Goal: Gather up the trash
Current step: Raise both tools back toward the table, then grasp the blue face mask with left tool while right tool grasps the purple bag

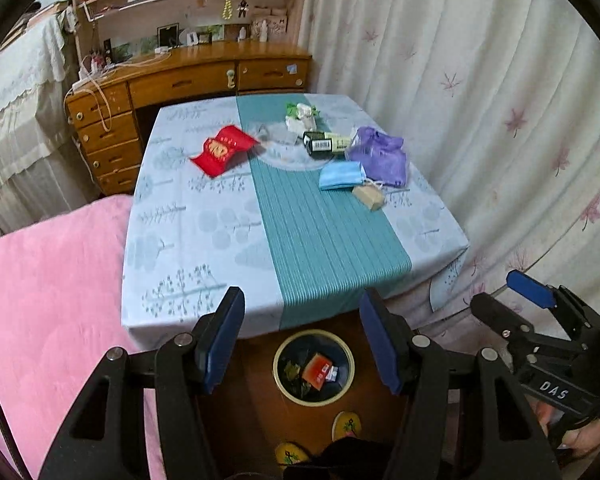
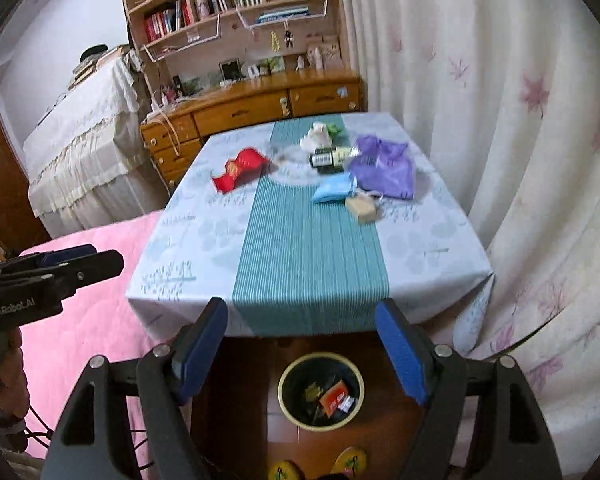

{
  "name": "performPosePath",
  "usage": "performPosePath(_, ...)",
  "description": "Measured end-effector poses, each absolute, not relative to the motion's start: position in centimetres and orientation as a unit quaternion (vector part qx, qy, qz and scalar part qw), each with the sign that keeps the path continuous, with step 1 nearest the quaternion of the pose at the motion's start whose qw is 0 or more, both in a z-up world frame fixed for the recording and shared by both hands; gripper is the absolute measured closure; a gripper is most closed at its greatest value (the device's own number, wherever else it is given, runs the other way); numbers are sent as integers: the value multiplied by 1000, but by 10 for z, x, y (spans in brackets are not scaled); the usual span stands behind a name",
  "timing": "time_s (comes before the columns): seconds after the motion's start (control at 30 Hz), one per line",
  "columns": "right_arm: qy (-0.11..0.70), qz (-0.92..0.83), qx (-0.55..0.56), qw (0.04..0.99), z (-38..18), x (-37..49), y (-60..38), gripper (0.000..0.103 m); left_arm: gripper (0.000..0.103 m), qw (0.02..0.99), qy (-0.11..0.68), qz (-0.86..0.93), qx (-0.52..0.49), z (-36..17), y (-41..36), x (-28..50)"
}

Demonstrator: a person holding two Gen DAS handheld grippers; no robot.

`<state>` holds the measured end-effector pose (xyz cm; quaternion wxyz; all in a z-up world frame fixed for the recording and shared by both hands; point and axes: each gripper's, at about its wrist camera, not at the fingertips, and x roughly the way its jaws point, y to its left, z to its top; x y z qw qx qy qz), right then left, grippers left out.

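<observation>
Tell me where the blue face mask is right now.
The blue face mask lies on the table's far right part, in front of the purple bag and just behind the tan block.

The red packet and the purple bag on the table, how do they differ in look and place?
The red packet is flat, with gold print, and lies alone on the left part of the table. The purple bag is crumpled and puffy, without visible print, and lies on the right among other trash, next to the blue mask. Both rest on the table, untouched by either gripper.
</observation>
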<state>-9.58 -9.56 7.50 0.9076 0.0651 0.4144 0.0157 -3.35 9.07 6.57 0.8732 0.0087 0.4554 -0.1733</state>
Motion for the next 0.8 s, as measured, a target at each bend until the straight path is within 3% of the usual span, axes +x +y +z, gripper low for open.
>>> performPosePath(0.47, 428, 5, 69, 901, 65, -7, -158, 27, 44, 834, 513, -201, -2, 30, 21, 66)
performPosePath(0.8, 482, 32, 54, 874, 10, 141, -241, 26, 44, 794, 584, -134, -103, -25, -48, 192)
